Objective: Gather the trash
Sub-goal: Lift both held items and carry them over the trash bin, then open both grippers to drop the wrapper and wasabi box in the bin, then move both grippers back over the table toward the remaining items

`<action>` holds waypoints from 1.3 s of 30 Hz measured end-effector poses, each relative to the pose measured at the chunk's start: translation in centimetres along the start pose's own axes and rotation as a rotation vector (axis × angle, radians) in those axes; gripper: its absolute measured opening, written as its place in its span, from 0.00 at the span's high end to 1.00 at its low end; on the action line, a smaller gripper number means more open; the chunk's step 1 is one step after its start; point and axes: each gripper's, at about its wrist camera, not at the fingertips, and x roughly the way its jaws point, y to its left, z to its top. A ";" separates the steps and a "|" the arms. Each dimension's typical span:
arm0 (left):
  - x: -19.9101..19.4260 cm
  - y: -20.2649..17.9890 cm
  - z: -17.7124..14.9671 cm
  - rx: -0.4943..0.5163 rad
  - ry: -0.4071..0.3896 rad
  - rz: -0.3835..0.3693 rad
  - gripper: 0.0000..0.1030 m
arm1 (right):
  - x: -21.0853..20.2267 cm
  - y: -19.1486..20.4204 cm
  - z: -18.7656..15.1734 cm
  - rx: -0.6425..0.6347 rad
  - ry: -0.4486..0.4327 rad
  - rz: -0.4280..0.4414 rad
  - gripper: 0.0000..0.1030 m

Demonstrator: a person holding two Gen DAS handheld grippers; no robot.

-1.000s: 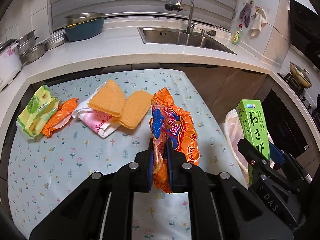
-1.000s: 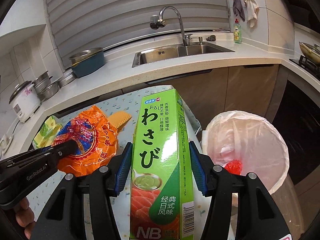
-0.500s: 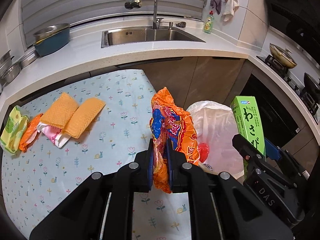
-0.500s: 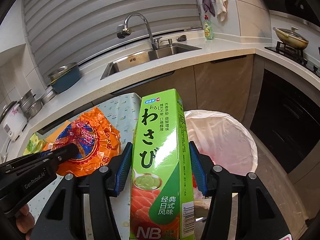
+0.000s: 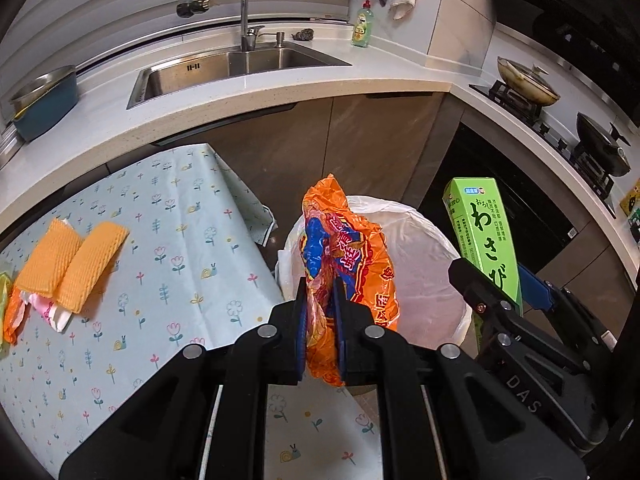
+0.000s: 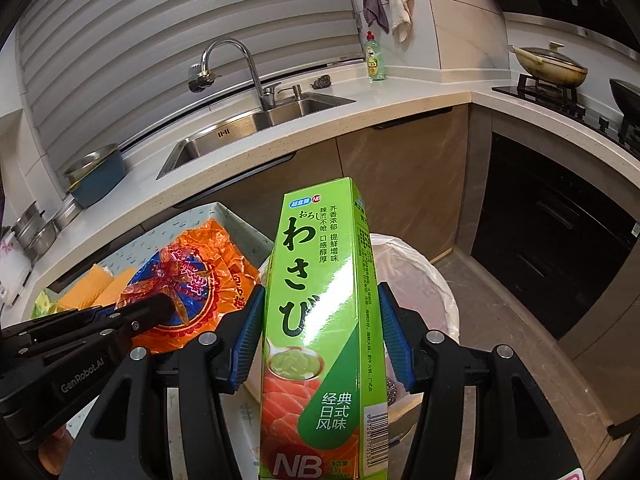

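My left gripper [image 5: 320, 312] is shut on a crumpled orange snack wrapper [image 5: 352, 256], which hangs in front of the white-lined trash bin [image 5: 424, 256] just past the table's right edge. My right gripper [image 6: 318, 332] is shut on a tall green wasabi box [image 6: 320, 320], held upright over the near side of the same bin [image 6: 416, 284]. In the left wrist view the box [image 5: 484, 236] and right gripper [image 5: 500, 296] stand at the right of the bin. The right wrist view shows the wrapper [image 6: 192, 280] and left gripper [image 6: 160, 308] at the left.
On the floral tablecloth [image 5: 168, 248] lie two orange foam sleeves [image 5: 68, 264] with pink, orange and yellow-green wrappers [image 5: 12, 312] at the far left. Behind run the counter with sink [image 5: 236, 68], a blue pot [image 5: 44, 104], and a stove with pans [image 5: 528, 84] at right.
Both grippers have swung right with their loads, from over the table to the trash bin. The bin now sits right behind the wrapper, and the leftover trash has slid to the left edge.
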 end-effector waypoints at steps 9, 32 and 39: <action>2.7 -1.7 1.0 0.037 0.024 -0.028 0.87 | 2.0 -2.0 0.9 0.014 0.012 -0.032 0.48; 0.6 3.5 0.8 -0.077 -0.018 0.047 0.71 | 1.4 0.6 1.3 -0.013 -0.008 -0.001 0.36; -2.3 8.7 -0.5 -0.162 -0.050 0.107 0.71 | 0.5 5.6 0.9 -0.083 -0.010 0.059 0.36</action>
